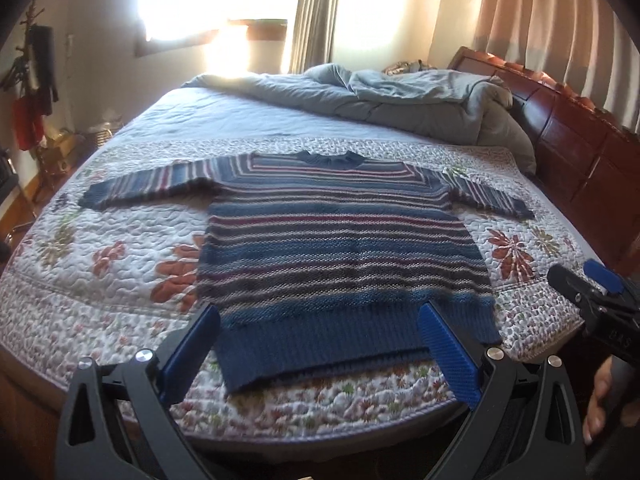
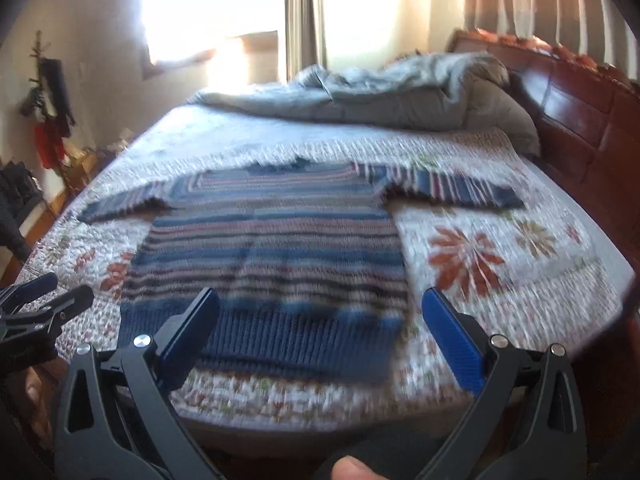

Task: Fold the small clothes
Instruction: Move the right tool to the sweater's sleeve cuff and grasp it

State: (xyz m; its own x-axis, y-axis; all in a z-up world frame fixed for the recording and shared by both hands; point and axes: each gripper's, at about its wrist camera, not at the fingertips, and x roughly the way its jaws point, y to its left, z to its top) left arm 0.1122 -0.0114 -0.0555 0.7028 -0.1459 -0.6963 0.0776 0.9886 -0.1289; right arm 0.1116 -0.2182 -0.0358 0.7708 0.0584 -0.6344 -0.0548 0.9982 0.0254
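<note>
The blue striped knitted sweater (image 1: 340, 248) lies flat, sleeves spread, on the floral quilted bed (image 1: 120, 280), ready for folding. I hold the left gripper (image 1: 320, 344) and right gripper (image 2: 320, 336) above its hem, fingers wide apart, grasping nothing.

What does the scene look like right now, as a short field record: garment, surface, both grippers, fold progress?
garment: blue striped knit sweater, flat, both sleeves spread out, hem nearest the cameras
surface: white floral quilted bedspread on a bed
behind: rumpled grey duvet beside a red-brown wooden headboard
left gripper: jaws open, at the hem, holding nothing
right gripper: jaws open, at the hem, view blurred
fold progress: none visible
</note>
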